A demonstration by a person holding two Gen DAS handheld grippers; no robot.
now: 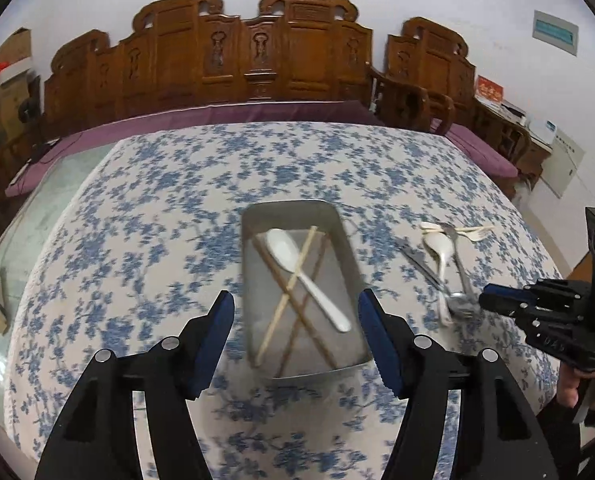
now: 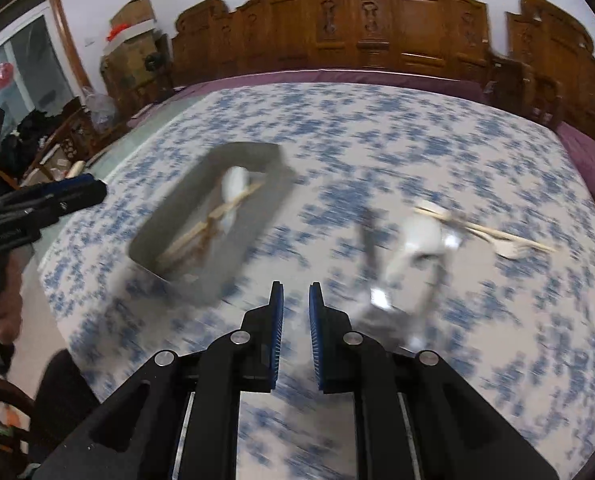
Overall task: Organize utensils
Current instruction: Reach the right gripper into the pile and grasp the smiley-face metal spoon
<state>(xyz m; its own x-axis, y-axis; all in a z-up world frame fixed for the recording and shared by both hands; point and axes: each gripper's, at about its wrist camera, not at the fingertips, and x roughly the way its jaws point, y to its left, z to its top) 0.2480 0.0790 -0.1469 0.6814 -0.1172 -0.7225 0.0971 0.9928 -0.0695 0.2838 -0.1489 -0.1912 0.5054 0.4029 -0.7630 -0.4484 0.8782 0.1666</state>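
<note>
Holding tray (image 1: 257, 216): white spoon (image 1: 297, 264), chopsticks (image 1: 293, 284) | left tongs (image 1: 295, 316) spread | right tongs (image 2: 296, 300) narrowly parted, empty

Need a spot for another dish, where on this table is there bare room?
Bare floral tablecloth lies left of the gray tray and beyond it toward the wooden bench. Right of the tray is crowded with the loose utensil pile.

Setting: home living room | Evidence: carved wooden bench (image 1: 257, 52) with purple cushion (image 1: 225, 114) at 12 o'clock; floral tablecloth (image 1: 169, 184) over table; stacked cardboard boxes (image 2: 131, 20) at 10 o'clock; glazed door (image 2: 25, 68) beside them
</note>
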